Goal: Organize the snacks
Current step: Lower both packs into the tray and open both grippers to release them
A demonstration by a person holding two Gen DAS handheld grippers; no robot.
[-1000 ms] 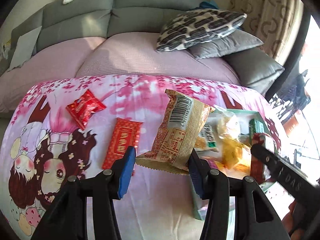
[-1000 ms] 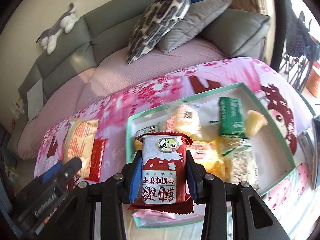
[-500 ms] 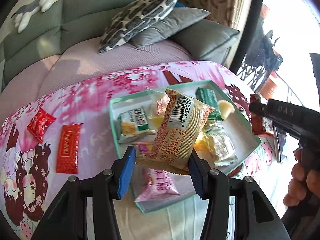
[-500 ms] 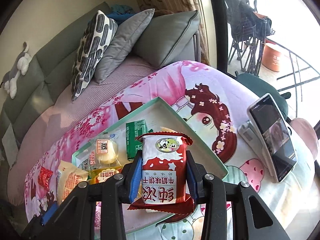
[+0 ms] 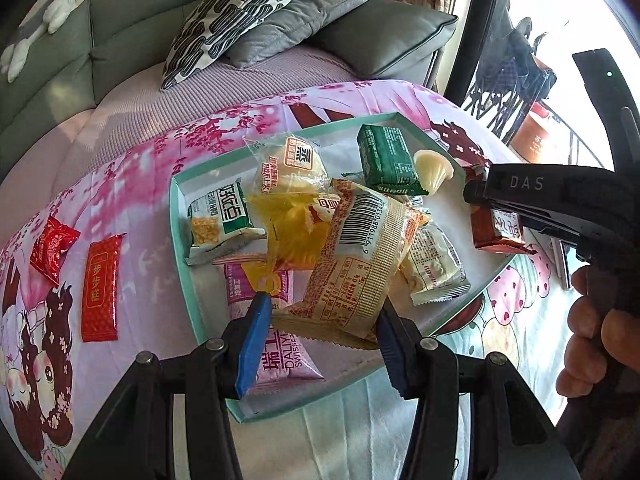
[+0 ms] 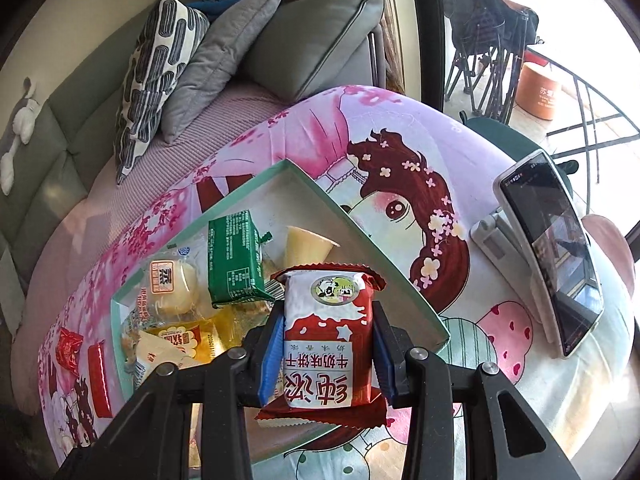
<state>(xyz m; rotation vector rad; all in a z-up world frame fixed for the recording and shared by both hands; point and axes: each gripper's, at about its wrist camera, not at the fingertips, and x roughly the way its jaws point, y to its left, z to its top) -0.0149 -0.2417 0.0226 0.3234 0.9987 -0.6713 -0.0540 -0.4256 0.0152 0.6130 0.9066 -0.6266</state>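
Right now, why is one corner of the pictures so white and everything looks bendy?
In the left wrist view, sunlight through the window washes out the upper right; in the right wrist view, the same glare hides the balcony, and the fisheye lens bends the tray edges.

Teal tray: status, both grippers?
Left gripper shut on beige barcode snack packet. Right gripper shut on red-white biscuit packet. Both over shallow teal tray; tray crowded.

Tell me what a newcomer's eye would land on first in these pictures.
Each gripper holds a snack over the shallow mint-green cardboard tray of wrapped snacks: the left gripper a beige barcode-printed packet, the right gripper a red-and-white biscuit packet. To the right, a black smartphone leans on a stand atop the pink cartoon-print cloth.
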